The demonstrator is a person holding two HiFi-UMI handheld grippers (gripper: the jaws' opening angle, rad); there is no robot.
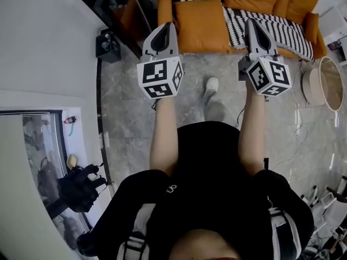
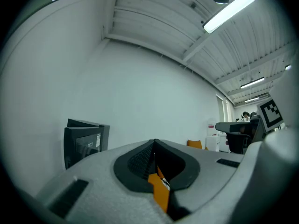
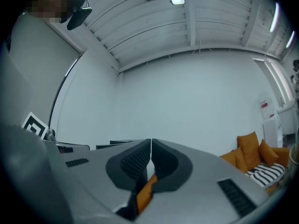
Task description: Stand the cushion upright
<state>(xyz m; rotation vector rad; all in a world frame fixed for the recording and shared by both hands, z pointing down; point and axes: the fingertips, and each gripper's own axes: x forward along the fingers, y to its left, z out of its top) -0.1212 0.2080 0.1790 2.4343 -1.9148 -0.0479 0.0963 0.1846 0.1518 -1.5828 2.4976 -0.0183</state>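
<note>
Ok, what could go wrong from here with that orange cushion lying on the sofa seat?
The left gripper and right gripper are both shut; pushed in like that, they may only shove the orange cushion. The striped throw beside it could get caught too.

Cushion (image 1: 200, 26) on sofa (image 1: 164, 7), basket (image 1: 310, 85) on floor (image 1: 135, 102) right of sofa

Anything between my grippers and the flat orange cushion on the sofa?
Nothing visible does. The left gripper and right gripper, both shut, flank the orange cushion in the head view; the striped throw lies beside it.
</note>
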